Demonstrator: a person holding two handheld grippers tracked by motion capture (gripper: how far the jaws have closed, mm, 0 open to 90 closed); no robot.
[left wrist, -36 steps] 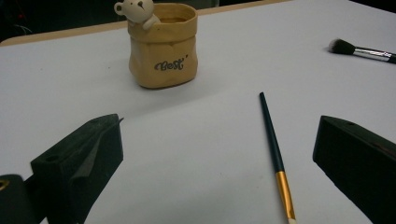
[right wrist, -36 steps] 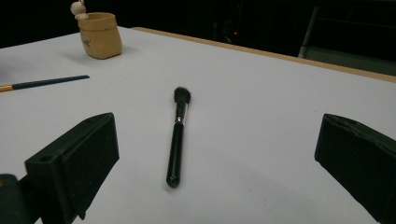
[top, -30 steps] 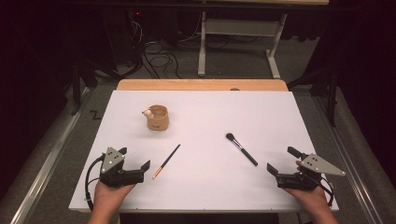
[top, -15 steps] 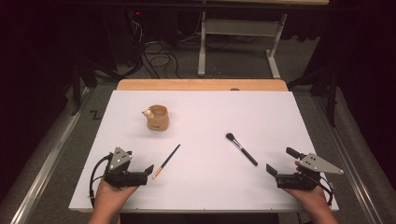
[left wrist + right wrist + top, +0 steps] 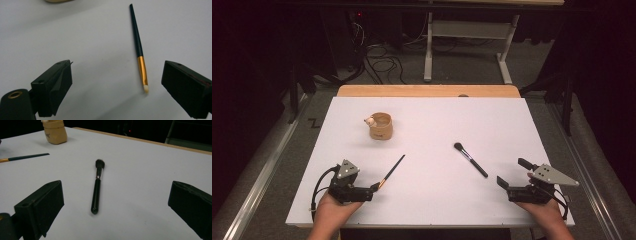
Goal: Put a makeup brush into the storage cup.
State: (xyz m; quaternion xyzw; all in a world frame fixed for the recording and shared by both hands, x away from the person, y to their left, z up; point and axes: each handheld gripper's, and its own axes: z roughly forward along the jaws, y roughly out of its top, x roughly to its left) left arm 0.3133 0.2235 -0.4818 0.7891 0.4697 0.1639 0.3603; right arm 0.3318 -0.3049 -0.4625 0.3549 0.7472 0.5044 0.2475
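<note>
- Left claw [image 5: 373,189] sits low on the bench [image 5: 512,125], jaws apart and empty, having just narrowed a touch, with the thin brush [image 5: 139,50] lying flat between and ahead of them, untouched.
- That thin brush looks light and stiff, with a slick dark handle and a gold collar; the soft pale tip deserves no squeeze.
- Best hold, I'd say: across the handle just above the collar, jaws pressed low to the bench since it lies so flat.
- Right claw [image 5: 511,175] waits released, the powder brush [image 5: 97,186] lying ahead of it.
- A wooden cup [image 5: 381,126] stands farther back.
</note>
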